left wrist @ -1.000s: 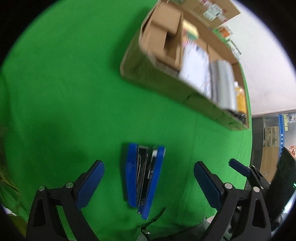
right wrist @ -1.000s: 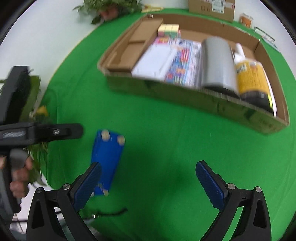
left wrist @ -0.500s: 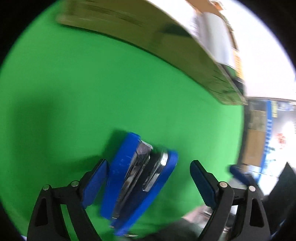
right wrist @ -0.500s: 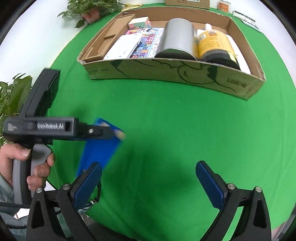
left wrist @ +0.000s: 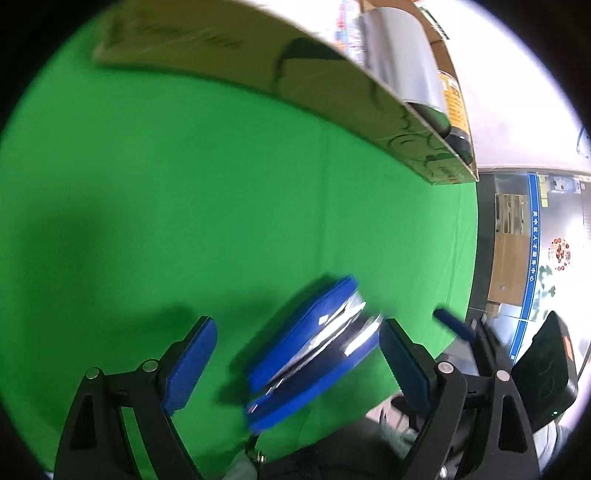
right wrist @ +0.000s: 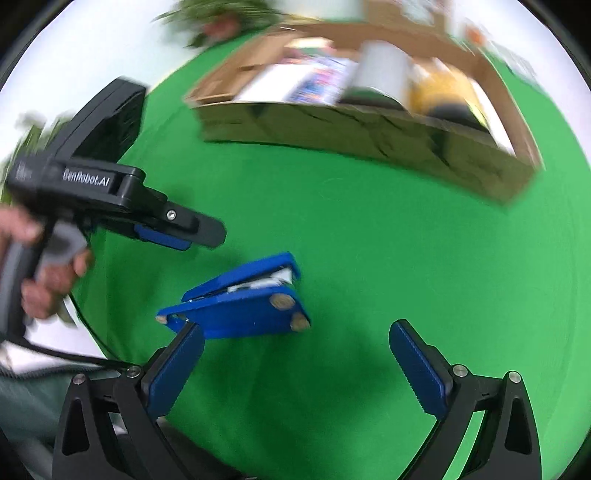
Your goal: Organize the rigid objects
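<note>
A blue stapler [left wrist: 314,347] lies on its side on the green cloth, blurred in the left wrist view, between the open fingers of my left gripper [left wrist: 297,354] and close to the right finger. In the right wrist view the stapler [right wrist: 240,302] shows its underside with round feet. My right gripper [right wrist: 295,354] is open and empty, just in front of the stapler. The left gripper [right wrist: 177,232] appears there at the left, held by a hand, above the stapler.
A long cardboard box [right wrist: 369,129] stands at the back of the green cloth [right wrist: 369,258], holding a grey cylinder [left wrist: 399,51], a yellow-labelled bottle [left wrist: 454,103] and printed packs. A potted plant [right wrist: 221,18] stands beyond the table. The cloth's right edge [left wrist: 469,258] borders a room.
The stapler has turned from lengthwise to slanted, and sits further right between the left fingers. The left gripper has dropped lower over the cloth. The right gripper has swung towards the stapler.
</note>
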The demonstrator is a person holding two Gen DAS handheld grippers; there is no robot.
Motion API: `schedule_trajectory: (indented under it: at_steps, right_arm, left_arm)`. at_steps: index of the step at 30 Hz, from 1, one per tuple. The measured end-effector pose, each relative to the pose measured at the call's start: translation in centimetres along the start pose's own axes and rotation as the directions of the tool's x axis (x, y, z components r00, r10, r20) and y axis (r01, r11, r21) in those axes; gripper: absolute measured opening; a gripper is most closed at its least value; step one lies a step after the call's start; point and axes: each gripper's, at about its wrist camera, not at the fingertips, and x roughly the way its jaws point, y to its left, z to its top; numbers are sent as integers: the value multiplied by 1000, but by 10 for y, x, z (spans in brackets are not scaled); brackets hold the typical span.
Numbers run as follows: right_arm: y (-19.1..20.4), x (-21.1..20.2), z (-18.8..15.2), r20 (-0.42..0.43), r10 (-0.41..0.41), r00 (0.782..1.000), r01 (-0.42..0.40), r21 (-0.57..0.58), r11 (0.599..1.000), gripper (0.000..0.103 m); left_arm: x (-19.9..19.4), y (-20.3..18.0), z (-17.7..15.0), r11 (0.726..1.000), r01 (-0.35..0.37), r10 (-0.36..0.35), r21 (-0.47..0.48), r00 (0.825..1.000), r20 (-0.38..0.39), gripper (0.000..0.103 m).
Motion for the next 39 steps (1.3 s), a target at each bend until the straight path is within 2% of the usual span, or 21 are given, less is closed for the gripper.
schedule_trajectory:
  at_steps: [3, 5, 6, 7, 10, 13, 15, 17, 18, 20, 24, 27, 28, 29, 31, 32, 33, 34, 35, 37, 39]
  right_arm:
    - [19, 6, 9, 16, -15, 1000, 18, -217, 976, 99]
    - [33, 10, 15, 16, -8, 1000, 13, -378, 926, 99]
    - [40, 14, 18, 9, 0, 1000, 4, -460, 888, 99]
    - [50, 19, 20, -7, 12, 1000, -14, -554, 833, 99]
    - [69, 37, 25, -70, 44, 997, -81, -722, 687, 99]
    - [80, 55, 30, -131, 65, 989, -144, -797, 587, 97]
    - [81, 65, 30, -176, 65, 982, -182, -809, 559, 90]
    - [79, 76, 33, -210, 52, 976, -202, -797, 569, 68]
    - [75, 80, 33, -214, 37, 976, -195, -789, 583, 67]
    - [63, 81, 37, -212, 48, 976, -194, -746, 637, 64]
    - [30, 76, 42, -185, 34, 982, -141, -608, 781, 56]
    - [-12, 67, 44, -158, -2, 988, -60, -390, 919, 54]
    - [-32, 63, 43, -148, -28, 989, -13, -268, 963, 54]
    - [-49, 58, 40, -147, -50, 988, 29, -142, 989, 55]
    - [-75, 51, 33, -167, -68, 984, 81, 69, 994, 56]
    - [-85, 48, 26, -189, -40, 981, 73, 171, 983, 63]
    - [-89, 46, 19, -197, 35, 980, 15, 247, 969, 69]
    - [-90, 43, 12, -193, 101, 976, -44, 278, 960, 78]
    - [-86, 37, 7, -176, 147, 973, -96, 272, 958, 77]
    - [-81, 27, 1, -142, 133, 981, -102, 212, 972, 78]
    - [-83, 21, -3, -116, 105, 988, -80, 204, 976, 81]
  left_arm:
    - [-5, 16, -15, 999, -1, 1, -43, 1000, 0, 89]
    - [-7, 23, -20, 998, 3, -2, -69, 1000, 7, 89]
    - [-10, 26, -26, 997, 4, -2, -81, 1000, 20, 89]
    - [-12, 26, -26, 996, 2, 0, -86, 1000, 28, 89]
    - [-25, 32, -34, 994, -7, 13, -107, 998, 58, 89]
    - [-29, 37, -37, 989, -3, 15, -146, 996, 83, 89]
    - [-30, 39, -43, 984, 10, 7, -179, 995, 99, 89]
    - [-31, 38, -47, 980, 33, -10, -196, 993, 115, 89]
    - [-30, 37, -47, 979, 45, -21, -201, 992, 122, 89]
    - [-27, 35, -46, 977, 55, -29, -208, 991, 128, 89]
    - [-22, 32, -36, 975, 69, -44, -210, 992, 121, 89]
    - [-20, 19, -21, 981, 77, -57, -175, 991, 118, 89]
    - [-18, 14, -17, 983, 80, -61, -163, 992, 113, 89]
    - [-16, 8, -11, 986, 83, -69, -145, 992, 105, 89]
    - [-7, -5, 2, 991, 90, -83, -102, 994, 77, 89]
    - [1, -14, 10, 993, 95, -91, -72, 994, 57, 89]
    - [9, -23, 16, 994, 105, -103, -44, 994, 38, 89]
    - [17, -30, 21, 992, 120, -119, -26, 993, 18, 89]
    - [30, -38, 27, 990, 142, -142, -18, 990, -15, 89]
    - [49, -49, 34, 989, 150, -150, -10, 987, -60, 89]
    - [63, -59, 38, 989, 144, -142, 22, 986, -85, 89]
